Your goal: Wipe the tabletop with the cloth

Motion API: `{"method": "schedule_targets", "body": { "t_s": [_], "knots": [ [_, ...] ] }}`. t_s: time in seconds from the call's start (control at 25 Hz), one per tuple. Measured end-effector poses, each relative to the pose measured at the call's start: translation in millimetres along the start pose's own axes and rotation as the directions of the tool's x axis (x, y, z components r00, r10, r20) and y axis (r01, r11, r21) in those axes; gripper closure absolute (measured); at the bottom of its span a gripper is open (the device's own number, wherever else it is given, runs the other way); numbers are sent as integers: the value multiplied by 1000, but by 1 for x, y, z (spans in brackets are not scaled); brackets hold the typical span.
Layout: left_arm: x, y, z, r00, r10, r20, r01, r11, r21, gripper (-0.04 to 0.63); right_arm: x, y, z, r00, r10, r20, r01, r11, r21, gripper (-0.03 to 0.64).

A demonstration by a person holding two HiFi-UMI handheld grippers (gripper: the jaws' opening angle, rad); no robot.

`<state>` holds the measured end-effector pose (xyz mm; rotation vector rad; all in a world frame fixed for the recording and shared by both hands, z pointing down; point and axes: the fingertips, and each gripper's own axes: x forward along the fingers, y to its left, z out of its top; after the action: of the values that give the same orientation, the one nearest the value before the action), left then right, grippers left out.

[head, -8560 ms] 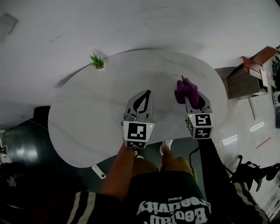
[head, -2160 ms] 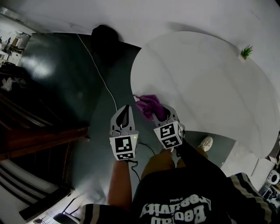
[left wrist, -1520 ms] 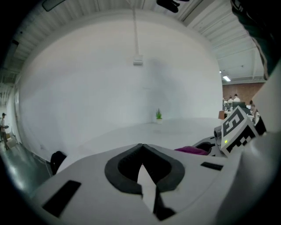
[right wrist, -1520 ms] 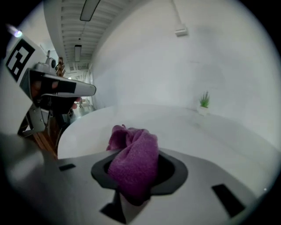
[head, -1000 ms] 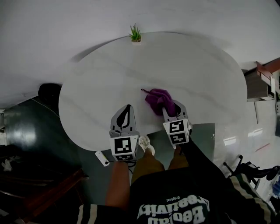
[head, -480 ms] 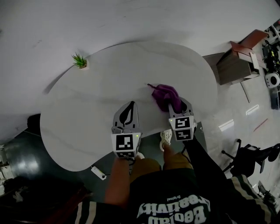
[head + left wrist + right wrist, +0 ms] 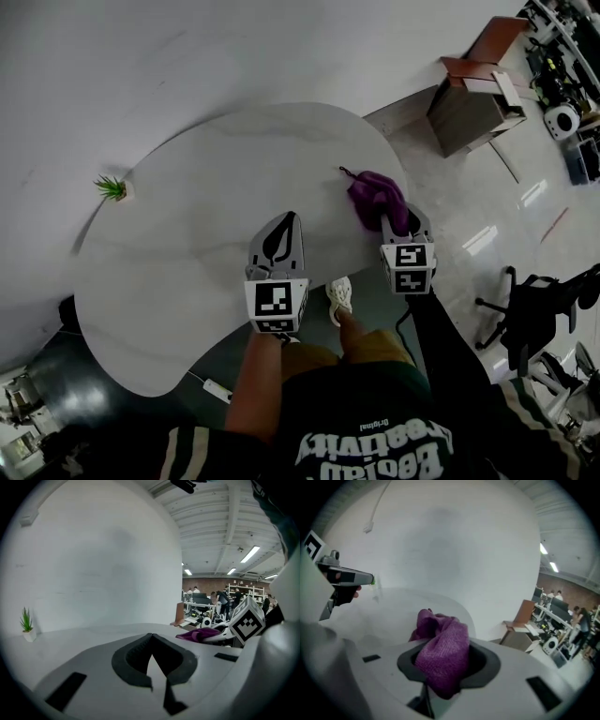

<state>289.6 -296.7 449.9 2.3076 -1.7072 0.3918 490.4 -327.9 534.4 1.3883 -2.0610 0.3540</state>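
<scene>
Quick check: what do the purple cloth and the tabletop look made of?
The cloth: soft matte fabric, probably microfibre or a fine knit; a small looped weave shows where the right tool pinches it. The tabletop: hard, smooth, pale with faint grey veins; marble or marble-look laminate, cannot tell which.

Your head camera looks steeply down from well above the table (image 7: 187, 262), with the left gripper (image 7: 287, 225) and right gripper (image 7: 394, 220) near you. Each gripper view sits low, close behind its own jaws, facing across the table to the far wall (image 7: 93, 564). All three share the table. The left gripper view catches the cloth (image 7: 199, 633) at its right, and the right gripper view catches the left gripper at its left.
</scene>
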Motion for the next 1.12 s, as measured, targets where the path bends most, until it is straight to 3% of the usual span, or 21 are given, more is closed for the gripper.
{"method": "schedule_targets", "body": {
  "t_s": [0.32,0.44,0.6,0.72,0.88,1.0,1.12],
  "knots": [
    [30,-60,1,996,-91,-18,91,995,33,595,-25,-69,-35,991,-126,-37,128,989,72,480],
    [27,-63,0,997,-80,-22,80,996,40,595,-37,-81,-38,986,-163,-22,165,980,113,480],
    [6,-49,-3,999,-25,-24,26,999,25,595,-48,-63,-22,992,-118,47,113,989,95,480],
    [-20,-22,-7,999,35,-23,-35,999,19,595,-46,-28,-3,994,-56,91,49,996,79,480],
    [-80,31,-13,984,173,-31,-173,985,-9,595,-38,54,26,986,96,134,-98,995,12,480],
    [-136,75,-23,966,256,-32,-256,966,-14,595,-42,135,48,964,207,167,-203,978,-41,480],
    [-207,127,-38,932,360,-33,-361,932,-26,595,-58,229,67,924,328,197,-310,944,-117,480]
  ]
}}
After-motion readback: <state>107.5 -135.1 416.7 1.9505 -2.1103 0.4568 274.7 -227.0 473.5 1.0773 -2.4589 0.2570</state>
